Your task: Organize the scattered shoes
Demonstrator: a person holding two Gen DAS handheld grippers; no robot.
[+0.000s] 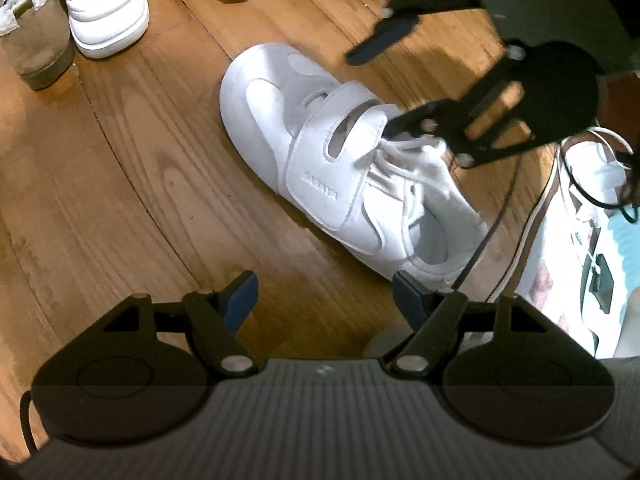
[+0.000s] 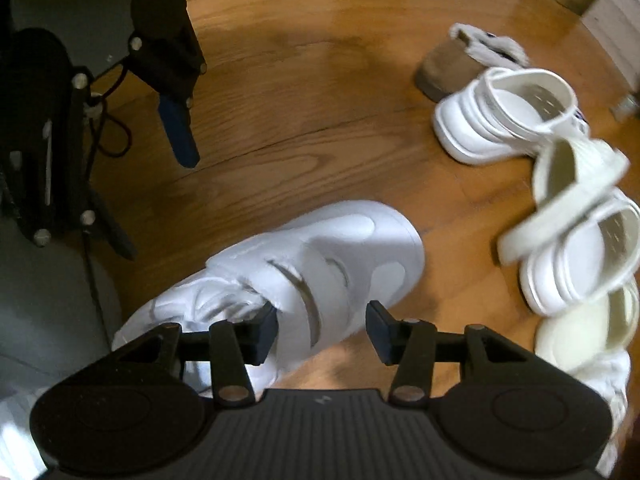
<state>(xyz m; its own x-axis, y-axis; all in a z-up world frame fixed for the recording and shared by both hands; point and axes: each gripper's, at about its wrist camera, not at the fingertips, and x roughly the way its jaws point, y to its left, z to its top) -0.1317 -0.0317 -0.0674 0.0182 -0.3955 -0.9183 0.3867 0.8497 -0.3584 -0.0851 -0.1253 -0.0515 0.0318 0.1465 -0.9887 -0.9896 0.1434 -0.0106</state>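
Lying on the wooden plank floor (image 1: 120, 200), the white strapped leather sneaker (image 1: 320, 152) sits between both tools. The right gripper (image 2: 322, 330) hovers over its laces with fingers spread apart; the left gripper (image 1: 324, 296) waits near its heel, fingers also apart, holding nothing.

Glossy varnished wood floor (image 1: 120, 184) with strong grain, catching light. White sneaker (image 1: 320, 160) at centre frame looks like smooth matt synthetic leather, with a broad strap and woven cloth laces. Upper left of the left wrist view, a tan suede-like boot (image 1: 36, 44) with fluffy fleece lining. At the right of the right wrist view, white sandals (image 2: 512, 120) look smooth, slightly shiny. Left gripper (image 1: 324, 300): matt black plastic, dull metal pins, blue pads (image 1: 240, 300).
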